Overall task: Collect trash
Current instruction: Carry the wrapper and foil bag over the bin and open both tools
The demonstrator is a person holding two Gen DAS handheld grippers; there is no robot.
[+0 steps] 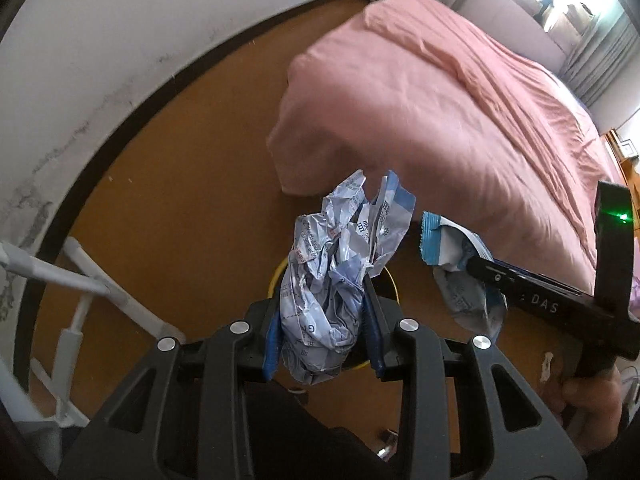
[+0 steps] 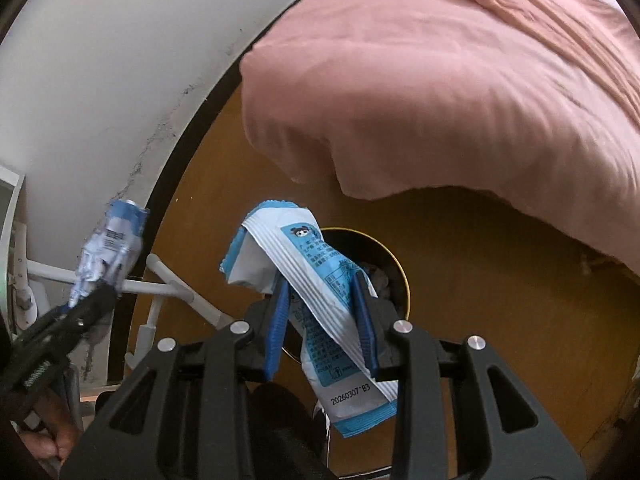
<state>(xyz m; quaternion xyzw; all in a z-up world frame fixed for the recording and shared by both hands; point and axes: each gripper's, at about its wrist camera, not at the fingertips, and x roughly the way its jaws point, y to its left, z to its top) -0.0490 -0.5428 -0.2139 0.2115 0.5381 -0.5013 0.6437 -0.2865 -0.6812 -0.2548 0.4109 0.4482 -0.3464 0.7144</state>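
Orange floor (image 1: 168,208) runs from the wall to a pink bed (image 1: 440,100). On the left, the left gripper (image 1: 324,312) is clamped on a crumpled wrapper (image 1: 328,280). To its right, the right gripper (image 2: 324,320) pinches a blue packet (image 2: 316,280), both held above a yellow-rimmed bin (image 2: 384,264). Released off-centre, either piece could catch the rim and drift onto the floor.

— Hidden behind the crumpled wrapper (image 1: 328,280) and left gripper (image 1: 325,320): most of a yellow-rimmed bin (image 1: 276,276), only slivers of rim showing.

— Same in the right wrist view?

— Partly covered there by the blue-and-white packet (image 2: 316,300); bin contents (image 2: 380,276) too dark to tell. Bed (image 2: 460,80) cut off at the frame edge. White rack (image 1: 80,280) cropped at left.
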